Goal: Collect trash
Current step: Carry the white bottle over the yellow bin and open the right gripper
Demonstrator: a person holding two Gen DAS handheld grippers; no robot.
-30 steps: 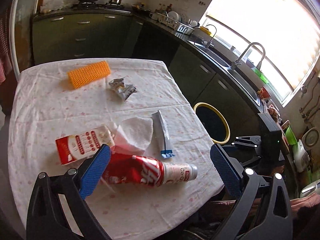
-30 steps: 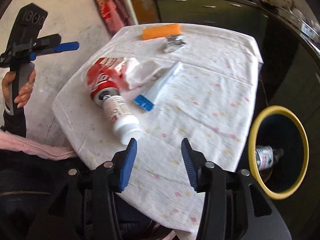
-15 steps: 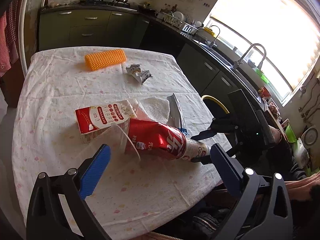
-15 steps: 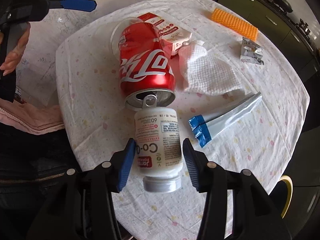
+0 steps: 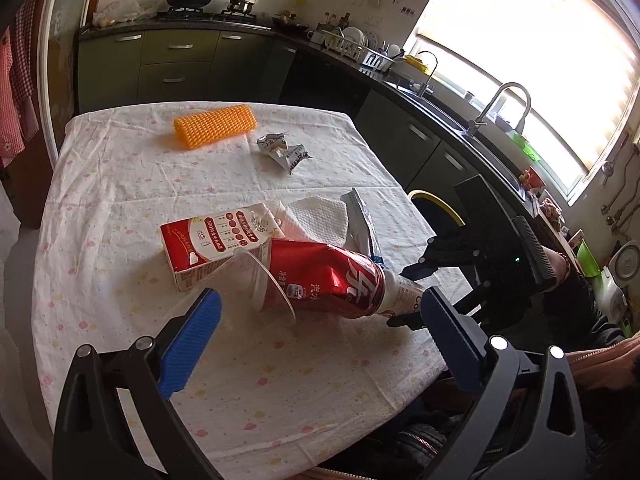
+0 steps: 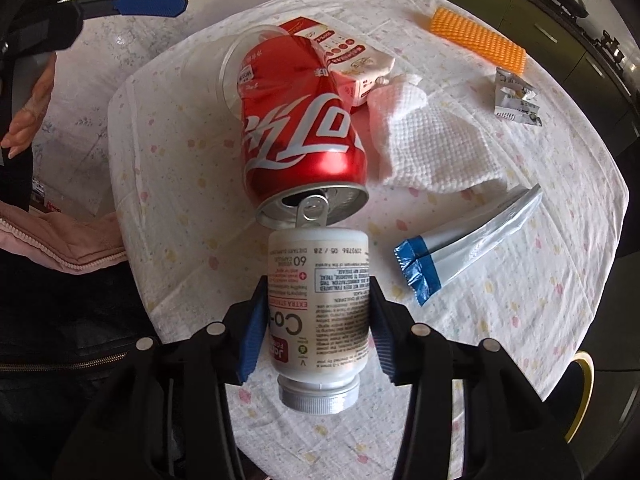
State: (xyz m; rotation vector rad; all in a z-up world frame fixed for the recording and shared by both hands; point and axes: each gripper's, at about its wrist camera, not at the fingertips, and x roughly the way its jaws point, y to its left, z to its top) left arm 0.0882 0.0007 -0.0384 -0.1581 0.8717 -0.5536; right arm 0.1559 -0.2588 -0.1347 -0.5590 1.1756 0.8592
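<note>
On the left, the left gripper (image 5: 316, 344) hangs above the near edge of the table (image 5: 120, 184), its jaws wide apart and holding nothing; it takes no part in the step in hand. Ahead of it lie a red and white carton (image 5: 208, 240) and a clear cup (image 5: 264, 280) on its side, the cup's mouth around the base of a red can (image 5: 324, 276). The can lies flat, its open top touching the base of a white bottle (image 6: 318, 308). Behind the can sit a white napkin (image 6: 432, 152) and a silver and blue sachet (image 6: 468, 240); farther back are an orange roll (image 5: 216, 124) and a crumpled wrapper (image 5: 280, 150).

The right gripper (image 6: 318, 320) is at the bottle, a blue pad on each side of its body near the capped end. The jaws stand close against the label, but whether they already press on it I cannot tell. The step appears to be the pickup of the bottle, the trash nearest the table's edge.

To the right, off the table's corner and lower down, stands a bin with a yellow rim (image 5: 440, 204), only partly in view. The next move probably calls for a firm squeeze on the smooth round bottle, then a lift clear of the can's tab so the can does not roll, and a swing right to the bin.
</note>
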